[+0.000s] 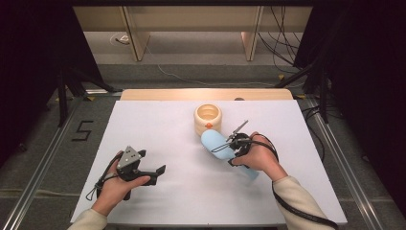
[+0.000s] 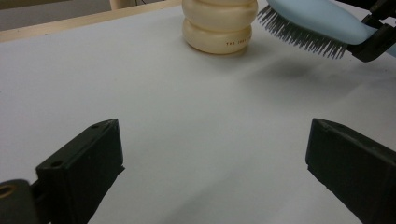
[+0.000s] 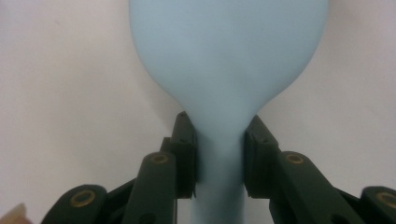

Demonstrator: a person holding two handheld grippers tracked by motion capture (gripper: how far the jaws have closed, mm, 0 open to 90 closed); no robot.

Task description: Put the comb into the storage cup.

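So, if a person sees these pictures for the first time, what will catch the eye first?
First the light blue hairbrush, lifted off the white table right of centre, its neck clamped by the right hand-held gripper with bristles facing down. Next, the cream ribbed container standing just beyond the brush head. The left hand-held gripper waits open at the near left, holding nothing.

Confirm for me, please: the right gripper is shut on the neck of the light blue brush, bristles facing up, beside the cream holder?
Not quite: the brush is held bristles down, as the left gripper view shows. The right gripper is indeed shut on its neck, beside the cream holder.
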